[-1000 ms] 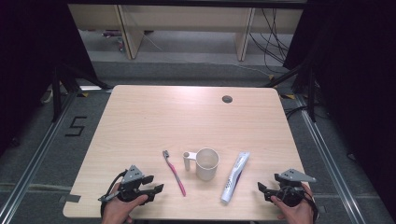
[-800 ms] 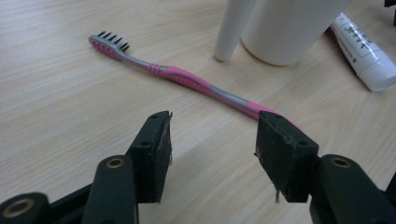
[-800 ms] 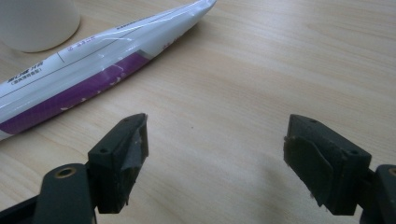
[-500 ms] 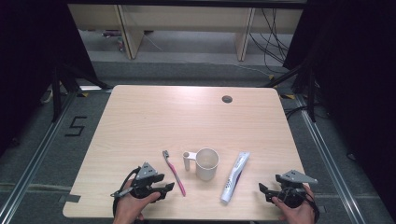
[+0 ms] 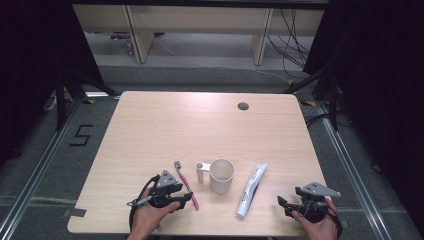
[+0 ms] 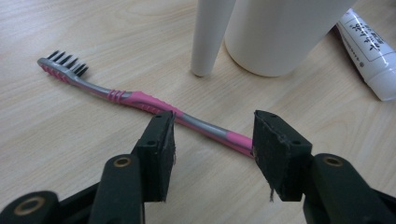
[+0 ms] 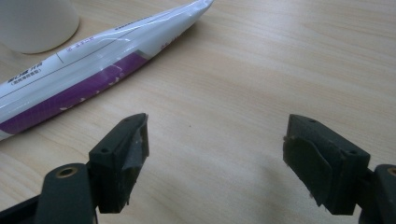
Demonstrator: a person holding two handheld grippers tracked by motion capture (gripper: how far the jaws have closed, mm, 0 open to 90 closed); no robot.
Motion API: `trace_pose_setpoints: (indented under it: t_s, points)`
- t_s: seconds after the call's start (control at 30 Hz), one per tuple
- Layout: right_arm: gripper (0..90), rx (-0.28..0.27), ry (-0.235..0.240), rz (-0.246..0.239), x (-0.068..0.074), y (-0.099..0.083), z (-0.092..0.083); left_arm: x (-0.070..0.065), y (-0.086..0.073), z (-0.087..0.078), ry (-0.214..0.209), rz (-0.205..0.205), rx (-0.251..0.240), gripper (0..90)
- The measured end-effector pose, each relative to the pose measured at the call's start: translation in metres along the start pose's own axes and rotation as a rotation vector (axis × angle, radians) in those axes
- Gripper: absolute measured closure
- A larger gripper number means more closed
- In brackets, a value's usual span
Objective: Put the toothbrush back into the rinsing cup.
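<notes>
pale wood desk (image 5: 165,125), set in a dark room with cables on the floor beyond its far edge, carries a small wash kit along its near side. at the middle of the work is the toothbrush (image 5: 186,184), pink and grey, lying flat on the desk with its bristle head toward 11 o'clock and its tail toward 5 o'clock. the left gripper (image 6: 212,140) straddles the rear of the handle: in the left gripper view the handle runs across the gap between the two black pads, one jaw at 9 o'clock of it and the other at 3 o'clock. the jaws have just been closing and stand about half apart, with the brush between them; whether the 3 o'clock pad already touches the handle i cannot tell, and it is not clamped. by my reading the reach is done, while the squeeze, the lift and whatever follows are left.

just at 3 o'clock of the brush stands the white cup (image 5: 221,175), upright, its handle toward the brush. farther at 3 o'clock lies the toothpaste tube (image 5: 251,189), untouched. the right gripper (image 7: 215,158) rests at 3 o'clock of the tube, jaws wide apart over bare wood, holding nothing.
</notes>
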State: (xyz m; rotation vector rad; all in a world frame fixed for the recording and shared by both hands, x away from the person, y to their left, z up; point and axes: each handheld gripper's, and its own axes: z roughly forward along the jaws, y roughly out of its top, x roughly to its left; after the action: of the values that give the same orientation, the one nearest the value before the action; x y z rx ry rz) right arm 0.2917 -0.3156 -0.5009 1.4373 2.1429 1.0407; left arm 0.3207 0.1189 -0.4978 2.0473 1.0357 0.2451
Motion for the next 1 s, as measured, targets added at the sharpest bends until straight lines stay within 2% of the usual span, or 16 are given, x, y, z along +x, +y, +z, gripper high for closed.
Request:
trace_pose_setpoints:
  t_s: [0.07, 0.13, 0.17, 0.23, 0.27, 0.3, 0.43, 0.47, 0.5, 0.57, 0.67, 0.7, 0.87, 0.9, 0.93, 1.0]
  points:
    - [23.4, -0.005, -0.002, -0.002, 0.000, 0.000, 0.000, 0.001, 0.003, 0.002, 0.007, 0.021, 0.016, 49.3]
    - [23.4, 0.002, -0.005, -0.008, 0.000, 0.000, 0.001, 0.001, 0.004, 0.004, 0.012, 0.011, 0.015, 49.3]
    - [23.5, 0.002, -0.005, -0.009, 0.000, 0.000, 0.001, 0.002, 0.005, 0.004, 0.016, 0.023, 0.023, 49.4]
    - [23.5, 0.001, 0.008, 0.006, 0.001, 0.000, 0.000, 0.003, 0.008, 0.006, 0.022, 0.015, 0.020, 49.7]
    - [23.5, 0.002, 0.002, 0.001, 0.001, 0.000, 0.001, 0.003, 0.008, 0.006, 0.022, 0.015, 0.020, 49.7]
    - [23.5, -0.006, 0.002, -0.025, -0.002, 0.001, 0.002, 0.003, 0.009, 0.007, 0.032, 0.013, 0.021, 49.7]
    - [23.5, -0.008, 0.005, -0.024, -0.002, 0.001, 0.001, 0.004, 0.011, 0.009, 0.051, 0.016, 0.034, 49.7]
    - [23.6, -0.001, 0.003, -0.001, 0.000, 0.001, 0.001, 0.006, 0.011, 0.011, 0.057, 0.016, 0.039, 49.6]
    - [23.6, -0.005, -0.002, -0.029, -0.002, 0.001, 0.001, 0.006, 0.011, 0.012, 0.057, 0.017, 0.041, 49.6]
    - [23.6, 0.006, 0.007, 0.008, 0.001, 0.001, 0.001, 0.007, 0.012, 0.013, 0.069, 0.013, 0.046, 49.5]
    - [23.6, 0.005, 0.007, 0.006, 0.001, 0.001, 0.001, 0.007, 0.013, 0.015, 0.076, 0.017, 0.051, 48.5]
    - [23.6, -0.004, 0.000, -0.027, -0.001, 0.001, 0.002, 0.008, 0.013, 0.016, 0.079, 0.025, 0.061, 48.3]
    - [23.6, -0.007, -0.003, -0.034, -0.002, 0.001, 0.002, 0.009, 0.014, 0.021, 0.101, 0.043, 0.079, 45.9]
    - [23.6, -0.006, -0.009, -0.036, -0.002, 0.001, 0.001, 0.007, 0.014, 0.023, 0.111, 0.029, 0.077, 45.1]
    - [23.6, -0.005, 0.005, -0.009, 0.000, 0.001, 0.002, 0.008, 0.015, 0.023, 0.114, 0.039, 0.086, 45.2]
    - [23.6, -0.006, 0.005, -0.009, 0.000, 0.001, 0.002, 0.007, 0.015, 0.024, 0.126, 0.046, 0.083, 45.2]
